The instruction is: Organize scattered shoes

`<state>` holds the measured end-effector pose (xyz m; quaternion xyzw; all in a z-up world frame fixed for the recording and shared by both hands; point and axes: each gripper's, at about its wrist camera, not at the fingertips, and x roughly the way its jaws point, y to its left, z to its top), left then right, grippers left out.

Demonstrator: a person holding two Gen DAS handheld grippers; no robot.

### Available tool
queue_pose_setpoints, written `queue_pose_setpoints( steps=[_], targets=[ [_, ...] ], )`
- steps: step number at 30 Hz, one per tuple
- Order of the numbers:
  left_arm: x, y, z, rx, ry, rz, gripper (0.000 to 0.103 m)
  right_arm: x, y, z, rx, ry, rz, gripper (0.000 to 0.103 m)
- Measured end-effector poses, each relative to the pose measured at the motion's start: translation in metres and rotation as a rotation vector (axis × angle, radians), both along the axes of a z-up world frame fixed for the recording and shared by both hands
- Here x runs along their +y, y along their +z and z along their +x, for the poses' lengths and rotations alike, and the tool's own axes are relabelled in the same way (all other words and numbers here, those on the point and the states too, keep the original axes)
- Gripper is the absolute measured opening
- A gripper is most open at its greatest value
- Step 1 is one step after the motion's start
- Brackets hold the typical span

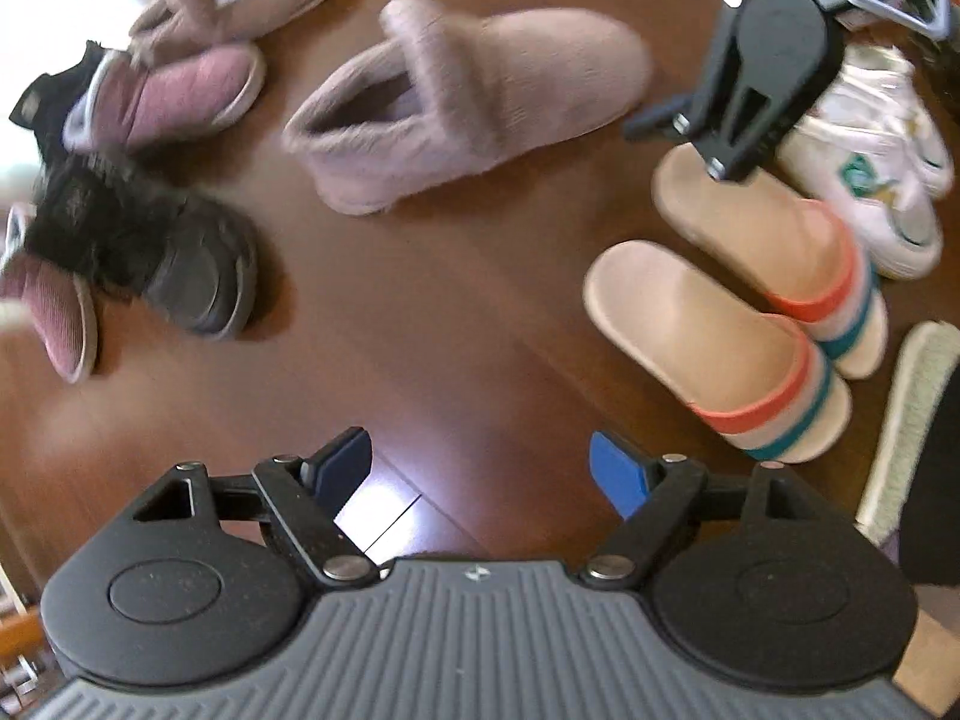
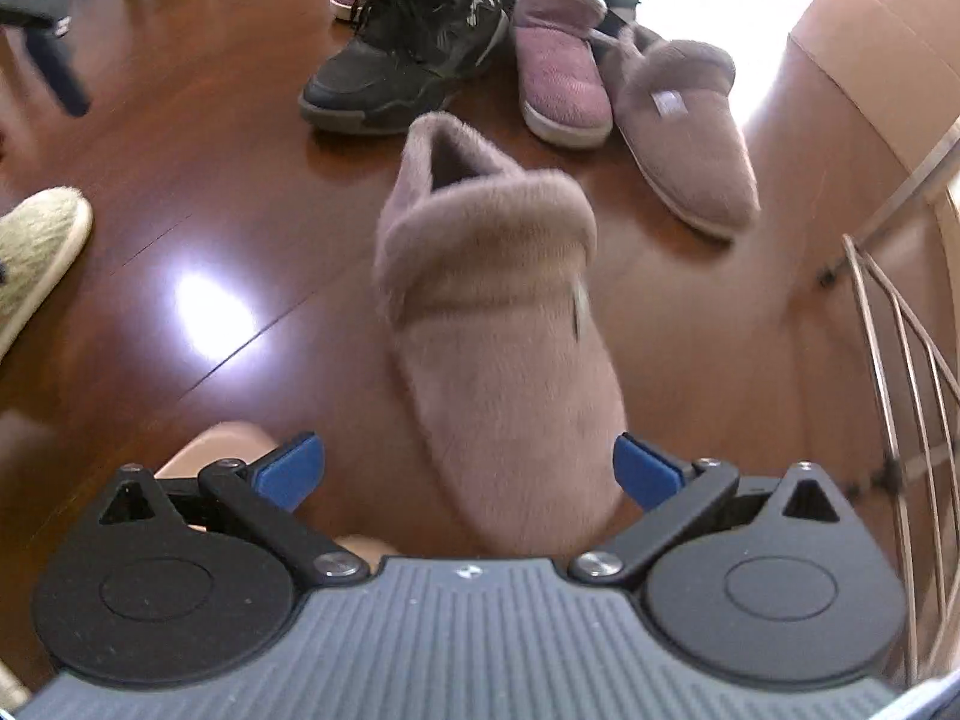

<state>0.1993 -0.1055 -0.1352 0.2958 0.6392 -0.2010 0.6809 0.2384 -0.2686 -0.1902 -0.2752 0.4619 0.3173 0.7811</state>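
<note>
1. I am holding my right gripper (image 2: pixel 468 471) low over the wooden floor (image 2: pixel 180 192), its blue fingers spread wide and gripping nothing; the toe of a fuzzy mauve slipper (image 2: pixel 498 324) is sitting right between them, though I cannot tell whether either pad is touching the fleece.

2. The slipper's long axis is running almost straight away from this gripper, toe nearest me and the open cuff pointing off toward the pile; so the fingers are already straddling its narrow width, and I am judging that a short push forward and a squeeze would be enough to take it.

3. My left gripper (image 1: pixel 480 468) is hovering well apart from that slipper (image 1: pixel 474 102), fingers likewise wide and empty over bare floor; from this side the shoe is lying crosswise, toe to the right; the right hand is plainly the nearer one.

4. Its mate, a second fuzzy slipper (image 2: pixel 684 132), is lying beyond and to the right, beside a purple corduroy slipper (image 2: pixel 561 66) and a black high-top sneaker (image 2: pixel 408 42) heaped together; that is the pairing I am reading as the next aim.

5. A pair of striped slides (image 1: pixel 756 300) is lying side by side next to white sneakers (image 1: pixel 870 162) in the left wrist view, looking already sorted; a wire rack (image 2: pixel 900 420) is standing at the right edge of the right wrist view.
</note>
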Motion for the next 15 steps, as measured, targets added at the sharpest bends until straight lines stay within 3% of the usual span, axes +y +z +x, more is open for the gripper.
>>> queue_pose_setpoints(
  steps=[3, 4, 5, 6, 8, 15],
  targets=[
    [0.007, -0.012, 0.01, 0.022, 0.029, -0.02, 0.082, 0.014, -0.022, 0.019, -0.032, 0.028, 0.0, 0.102],
    [0.006, -0.015, 0.012, 0.032, 0.022, -0.038, 0.082, 0.019, -0.032, 0.025, -0.029, 0.021, -0.001, 0.095],
    [0.005, -0.016, 0.012, 0.033, 0.014, -0.047, 0.082, 0.022, -0.041, 0.031, -0.012, 0.007, -0.007, 0.08],
    [0.001, -0.016, 0.011, 0.031, -0.001, -0.056, 0.082, 0.023, -0.047, 0.036, 0.004, -0.026, -0.007, 0.08],
    [-0.004, -0.017, 0.01, 0.011, -0.024, -0.065, 0.082, 0.021, -0.053, 0.046, 0.03, -0.121, 0.006, 0.069],
    [-0.03, -0.012, 0.014, -0.047, -0.023, -0.143, 0.082, -0.043, -0.048, 0.077, 0.01, -0.501, -0.032, 0.065]
  ],
)
